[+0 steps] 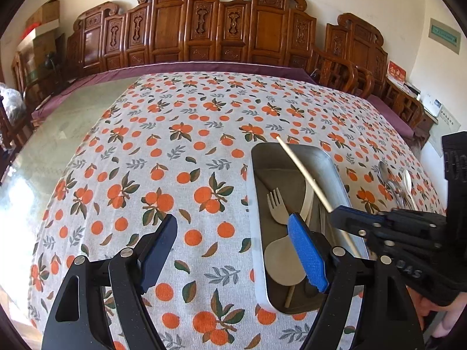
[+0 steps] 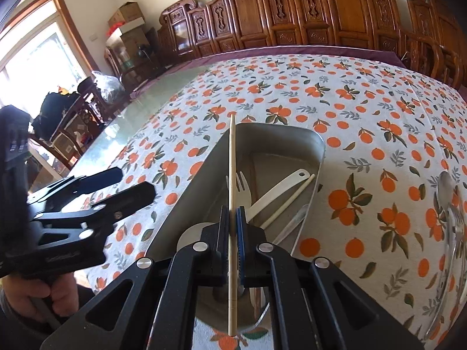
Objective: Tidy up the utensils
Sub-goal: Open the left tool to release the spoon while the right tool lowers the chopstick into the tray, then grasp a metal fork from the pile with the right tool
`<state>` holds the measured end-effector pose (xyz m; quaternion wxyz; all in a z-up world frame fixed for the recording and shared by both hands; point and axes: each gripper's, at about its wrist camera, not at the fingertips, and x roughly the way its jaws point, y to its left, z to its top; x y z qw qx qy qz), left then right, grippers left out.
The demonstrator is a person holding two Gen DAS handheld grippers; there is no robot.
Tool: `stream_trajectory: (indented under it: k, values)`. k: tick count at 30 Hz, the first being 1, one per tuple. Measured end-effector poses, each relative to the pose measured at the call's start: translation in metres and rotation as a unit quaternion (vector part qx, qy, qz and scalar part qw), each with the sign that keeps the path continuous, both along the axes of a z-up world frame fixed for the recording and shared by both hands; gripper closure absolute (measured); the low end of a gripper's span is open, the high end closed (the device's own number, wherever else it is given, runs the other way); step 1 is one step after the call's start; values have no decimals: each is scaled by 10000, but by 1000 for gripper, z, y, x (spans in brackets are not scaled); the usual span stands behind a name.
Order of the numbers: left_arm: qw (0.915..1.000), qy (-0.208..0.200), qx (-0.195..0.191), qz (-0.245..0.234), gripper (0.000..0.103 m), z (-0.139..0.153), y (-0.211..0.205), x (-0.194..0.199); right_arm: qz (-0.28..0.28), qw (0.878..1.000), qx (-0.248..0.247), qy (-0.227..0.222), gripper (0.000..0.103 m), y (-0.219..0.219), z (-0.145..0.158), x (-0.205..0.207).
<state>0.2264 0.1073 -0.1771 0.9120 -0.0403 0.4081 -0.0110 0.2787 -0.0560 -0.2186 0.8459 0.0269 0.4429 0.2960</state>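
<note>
Spoons (image 2: 448,204) lie on tablecloth (image 2: 364,110) beside tray (image 2: 292,134).

2 chopsticks (image 2: 232,204), 1 fork (image 1: 277,207)

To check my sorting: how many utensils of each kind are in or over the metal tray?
Chopsticks: 2, held chopstick in right gripper, loose chopstick in tray
Fork: 1
White scoop: 1
Translucent piece, kind unclear: 1
Total: 5

Fork (image 1: 276,207) inside tray (image 1: 329,160), loose spoons (image 1: 391,180) on tablecloth (image 1: 175,151) right of it
</note>
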Motion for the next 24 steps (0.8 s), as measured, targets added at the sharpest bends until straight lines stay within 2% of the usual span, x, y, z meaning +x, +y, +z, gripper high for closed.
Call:
stream_trajectory:
  k: [9, 11, 15, 19, 24]
  values:
    - [10000, -4, 31, -56, 28, 1, -3, 0, -79, 9998, -60, 197, 97, 6, -19, 10]
    - [10000, -5, 25, -63, 28, 1, -5, 0, -101, 9997, -90, 179, 93, 5, -20, 10]
    - [9999, -8, -8, -102, 28, 1, -9, 0, -39, 9998, 110, 132, 93, -2, -17, 11]
    - [9999, -57, -25, -156, 28, 3, -15, 0, 28, 9999, 130, -67, 93, -13, -8, 9]
    - [9996, -64, -46, -274, 28, 4, -27, 1, -32, 9992, -70, -380, 93, -49, 3, 1]
